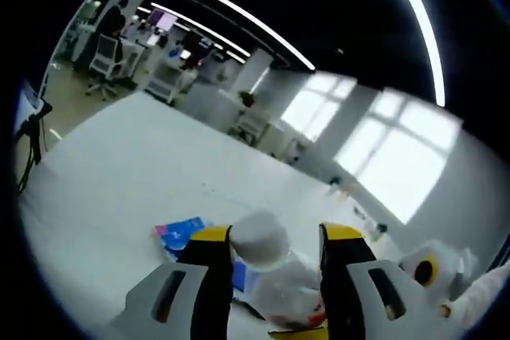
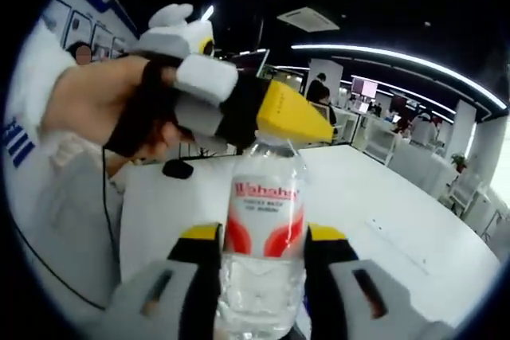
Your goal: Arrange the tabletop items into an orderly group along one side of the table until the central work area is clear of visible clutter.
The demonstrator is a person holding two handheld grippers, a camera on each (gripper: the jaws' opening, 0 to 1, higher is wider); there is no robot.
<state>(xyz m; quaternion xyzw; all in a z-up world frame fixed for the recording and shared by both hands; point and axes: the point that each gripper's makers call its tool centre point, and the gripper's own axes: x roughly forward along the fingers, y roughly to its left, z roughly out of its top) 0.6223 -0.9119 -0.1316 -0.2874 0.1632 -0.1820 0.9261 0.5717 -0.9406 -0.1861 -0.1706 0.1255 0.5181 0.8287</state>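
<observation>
Right tongs (image 2: 259,248) are clamping a water bottle (image 2: 261,236) by its lower body, jaws tight on both sides, bottle upright and off the counter (image 2: 382,205). Left tongs (image 2: 296,117) are closing over its cap (image 1: 259,238); in the left gripper view the cap is sitting between spread jaws, so not gripping yet. Risk, as I'm judging it: two grips fighting, thin plastic buckling or twisting out and dropping. Blue packet (image 1: 182,234) is lying on the counter just beyond.
</observation>
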